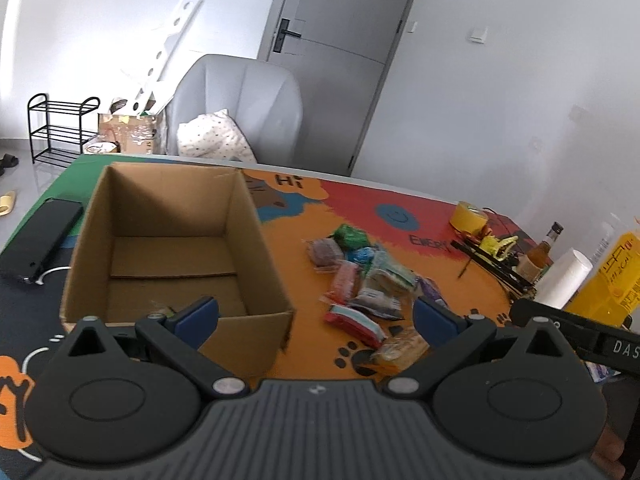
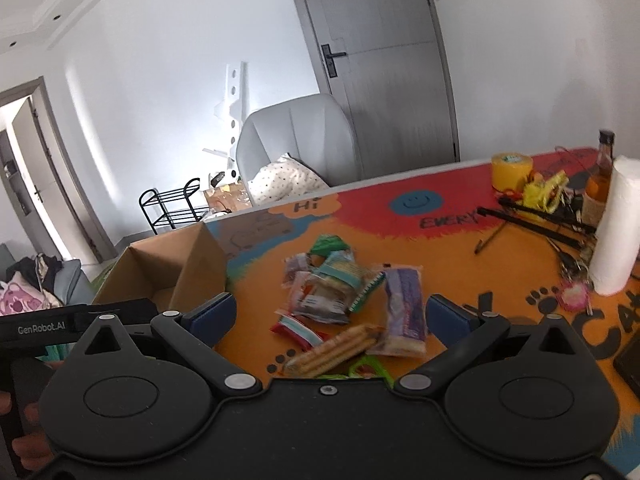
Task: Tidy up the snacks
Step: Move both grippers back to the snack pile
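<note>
An open cardboard box [image 1: 172, 248] stands on the colourful table mat, with one small wrapped snack [image 1: 160, 312] in its near corner. To its right lies a pile of snack packets [image 1: 360, 280], also seen in the right wrist view as snack packets [image 2: 340, 296], with a biscuit pack [image 2: 336, 348] and a purple packet [image 2: 404, 308] nearest. My left gripper [image 1: 316, 316] is open above the box's near right corner. My right gripper [image 2: 332, 316] is open just above the near side of the pile, nothing between its fingers. The box [image 2: 160, 276] sits to its left.
A black flat case [image 1: 40, 240] lies left of the box. At the right of the table stand a yellow tape roll [image 2: 512, 170], a paper towel roll [image 2: 616, 224], a bottle [image 2: 602, 172], black rods and keys. A grey chair [image 1: 236, 108] stands behind the table.
</note>
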Demonstrator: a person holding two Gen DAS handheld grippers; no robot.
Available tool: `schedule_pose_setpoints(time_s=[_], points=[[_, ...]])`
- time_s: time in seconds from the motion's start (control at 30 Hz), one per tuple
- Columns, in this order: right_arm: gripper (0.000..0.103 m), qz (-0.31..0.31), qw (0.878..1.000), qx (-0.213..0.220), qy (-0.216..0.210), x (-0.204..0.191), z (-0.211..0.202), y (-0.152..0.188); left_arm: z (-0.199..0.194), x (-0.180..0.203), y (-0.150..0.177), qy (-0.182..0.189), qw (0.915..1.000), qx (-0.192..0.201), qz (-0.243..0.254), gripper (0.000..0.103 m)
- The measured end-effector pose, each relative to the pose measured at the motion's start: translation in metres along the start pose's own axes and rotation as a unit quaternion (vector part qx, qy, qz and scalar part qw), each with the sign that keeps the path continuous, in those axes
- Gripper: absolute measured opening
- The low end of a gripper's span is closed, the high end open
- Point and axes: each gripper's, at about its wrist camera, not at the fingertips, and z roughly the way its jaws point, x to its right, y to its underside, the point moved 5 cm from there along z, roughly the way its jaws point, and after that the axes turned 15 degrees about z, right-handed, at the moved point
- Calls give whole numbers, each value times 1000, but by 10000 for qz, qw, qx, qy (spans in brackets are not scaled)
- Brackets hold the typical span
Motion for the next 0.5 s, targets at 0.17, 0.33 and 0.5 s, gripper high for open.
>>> schedule_pose_setpoints(time_s=[0.17, 0.33, 0.5], points=[[102, 128, 9998, -23, 131, 19, 1, 1, 11, 15, -2, 243, 9996, 21, 102, 101], [91, 232, 9994, -136, 237, 35, 6, 4, 25, 32, -2, 469, 9985, 28, 281, 95], [86, 343, 9986, -280, 298, 48, 13, 9, 46, 47, 3, 694, 9968, -112, 386, 84]])
